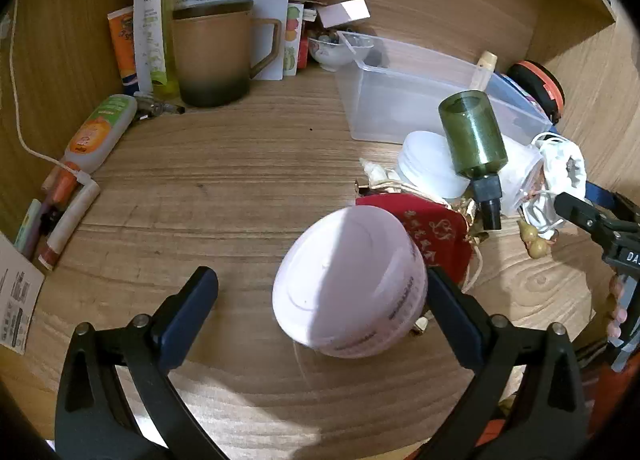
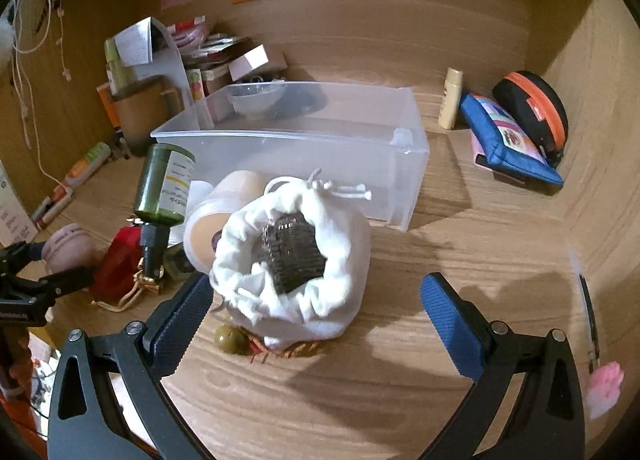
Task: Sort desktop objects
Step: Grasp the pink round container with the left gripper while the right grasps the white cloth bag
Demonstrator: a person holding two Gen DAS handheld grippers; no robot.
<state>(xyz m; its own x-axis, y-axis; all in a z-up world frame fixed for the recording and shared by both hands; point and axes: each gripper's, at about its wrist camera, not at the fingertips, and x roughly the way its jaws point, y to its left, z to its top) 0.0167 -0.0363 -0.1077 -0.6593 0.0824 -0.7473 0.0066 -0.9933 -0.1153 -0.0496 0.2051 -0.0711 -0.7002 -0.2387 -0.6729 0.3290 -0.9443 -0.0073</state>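
Observation:
My left gripper [image 1: 320, 292] is open around a pale pink round jar [image 1: 348, 284] that lies tilted on the wooden desk; the jar touches the right finger, with a gap to the left finger. My right gripper [image 2: 316, 300] is open around a white drawstring pouch [image 2: 292, 260] with a dark woven object inside. A clear plastic bin [image 2: 304, 148] stands behind the pouch; it also shows in the left wrist view [image 1: 420, 92]. A green bottle [image 1: 474, 140] leans upside down between the two grippers. A red pouch [image 1: 432, 228] lies beside the jar.
A brown mug [image 1: 218, 52], tubes and papers stand at the back left. A white cable [image 1: 24, 132] and pens lie at the left. A blue pencil case [image 2: 508, 140] and a black-orange round case [image 2: 536, 108] sit at the back right. Cotton pads [image 1: 428, 164] lie by the bottle.

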